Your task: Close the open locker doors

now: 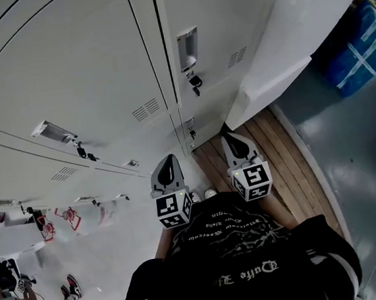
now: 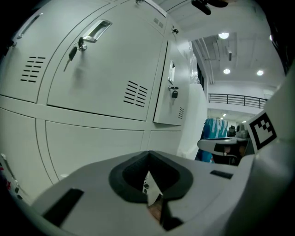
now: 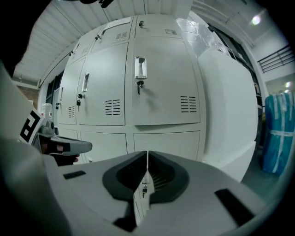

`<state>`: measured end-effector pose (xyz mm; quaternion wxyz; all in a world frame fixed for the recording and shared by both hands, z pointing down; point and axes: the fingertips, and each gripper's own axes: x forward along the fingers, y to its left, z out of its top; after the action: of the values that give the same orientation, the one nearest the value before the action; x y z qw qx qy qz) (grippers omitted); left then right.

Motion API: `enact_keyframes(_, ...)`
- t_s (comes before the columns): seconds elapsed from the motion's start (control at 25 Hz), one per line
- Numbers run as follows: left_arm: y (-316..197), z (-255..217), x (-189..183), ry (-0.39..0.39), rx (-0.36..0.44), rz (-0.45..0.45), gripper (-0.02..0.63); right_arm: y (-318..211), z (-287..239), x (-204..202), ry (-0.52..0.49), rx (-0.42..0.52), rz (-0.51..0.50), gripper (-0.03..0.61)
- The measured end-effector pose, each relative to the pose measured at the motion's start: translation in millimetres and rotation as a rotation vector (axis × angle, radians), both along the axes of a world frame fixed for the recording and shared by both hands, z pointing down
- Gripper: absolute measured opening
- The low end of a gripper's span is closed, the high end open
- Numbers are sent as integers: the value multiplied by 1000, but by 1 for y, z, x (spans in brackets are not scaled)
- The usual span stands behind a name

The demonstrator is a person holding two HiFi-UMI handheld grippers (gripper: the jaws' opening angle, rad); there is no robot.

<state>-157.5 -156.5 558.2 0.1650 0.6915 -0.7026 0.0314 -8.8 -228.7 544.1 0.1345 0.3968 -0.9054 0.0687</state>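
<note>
The grey left gripper point(image 1: 168, 160) and right gripper point(image 1: 235, 140) are both pressed together on nothing, and the pale grey vented metal locker door point(image 3: 161, 83) ahead of and above the right gripper looks barely ajar, so a glancing push could snag its dangling key point(image 3: 138, 86) or let it bounce back.

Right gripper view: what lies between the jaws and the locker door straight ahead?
Nothing. The right gripper view shows only bare air between the shut right gripper and the locker door.

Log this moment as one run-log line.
phase: standing before lockers | left tool: shut, empty | right tool: shut, empty | contact: none with lockers
</note>
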Motion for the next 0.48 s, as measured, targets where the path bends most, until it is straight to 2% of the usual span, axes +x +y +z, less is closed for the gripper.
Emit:
enact_keyframes(0.32,-4,-6,4,-25,23,27,8,-2,-10,-5,17,43,-13,5)
enact_keyframes(0.48,-5,-5,3,-35,14,30,8,-1,-6,-8,3,24,-16,5)
